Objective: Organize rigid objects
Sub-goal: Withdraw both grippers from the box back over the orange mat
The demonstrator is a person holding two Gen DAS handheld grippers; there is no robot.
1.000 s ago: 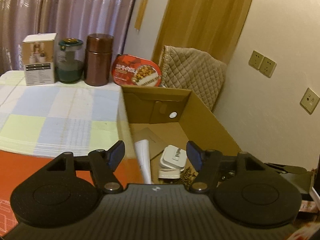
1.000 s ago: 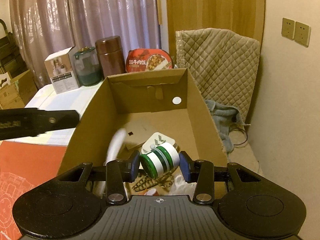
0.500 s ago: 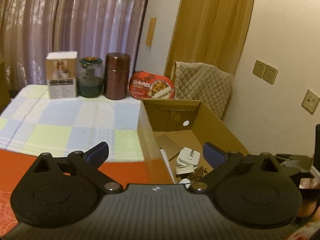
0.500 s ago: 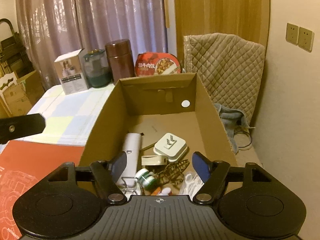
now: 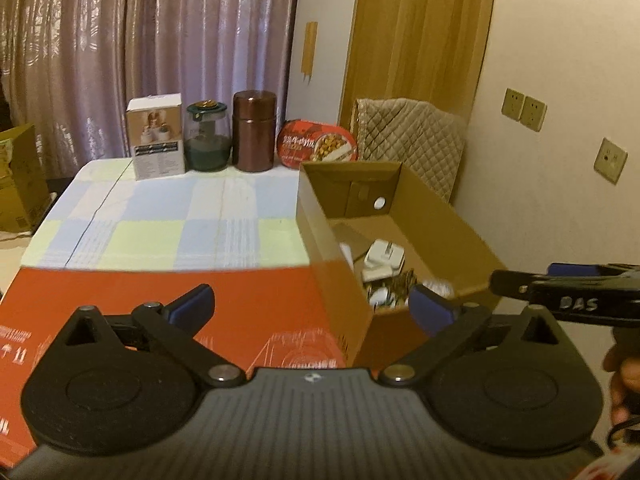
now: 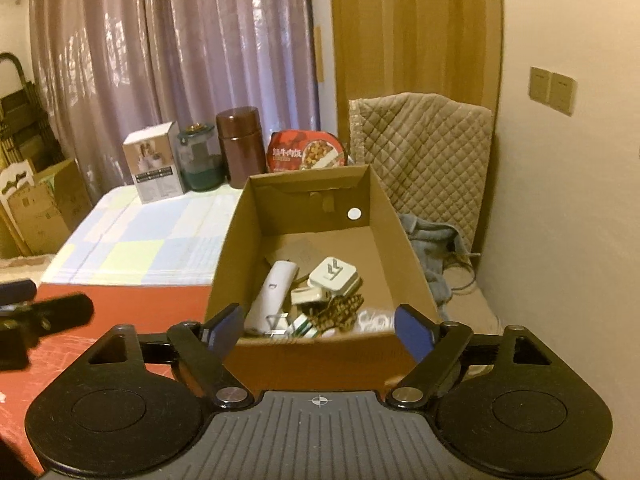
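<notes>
Now both grippers hang just short of the cardboard box, and neither has anything in it. Right gripper: its jaws have just been opening, blue pads spread wide in front of the box's near wall, nothing between them. Left gripper: jaws also just been opening, now splayed wide, empty, hovering over the red surface to the left of the box's near corner. Inside the box, toward its near end, sits the pile of small things: a white charger plug with its prongs up, a long white device lying along the box's left wall, a smaller cream adapter touching the plug, a brown patterned item in front of it, and down against the near wall a small green-and-white cylinder, lying on its side, partly hidden by the rim. Something white and blurry lies to the right of that; I cannot tell what it is. The far end of the box floor is bare cardboard. Beyond the box's far wall stands a red food package; to the left of that, a brown canister, a green glass jar and a white carton line up on the checked cloth. Right of the box, a quilted beige cover is draped against the wall.
</notes>
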